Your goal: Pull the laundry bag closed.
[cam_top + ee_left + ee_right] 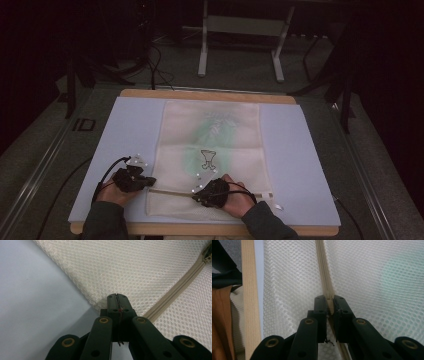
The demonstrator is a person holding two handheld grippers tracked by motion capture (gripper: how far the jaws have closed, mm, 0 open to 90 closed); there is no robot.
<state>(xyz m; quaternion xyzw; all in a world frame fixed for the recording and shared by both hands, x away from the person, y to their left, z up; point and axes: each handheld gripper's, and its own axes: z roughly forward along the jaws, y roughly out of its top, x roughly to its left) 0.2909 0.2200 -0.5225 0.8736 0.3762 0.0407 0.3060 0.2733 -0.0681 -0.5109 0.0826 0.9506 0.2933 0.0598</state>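
The mesh bag lies flat on the bench; left fingers pinch its edge, right fingers clamp the zip; a hard tug could slip the tape free or drag the bag askew.

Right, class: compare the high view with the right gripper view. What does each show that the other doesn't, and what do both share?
High view alone: the whole mesh laundry bag on the pale blue mat, the green garment's printed motif, both hands, and the left gripper at the bag's left edge. Right gripper view alone: the right gripper shut on the zipper, seen close, and the honeycomb weave. Shared: bag, zipper, green garment, wooden table edge.
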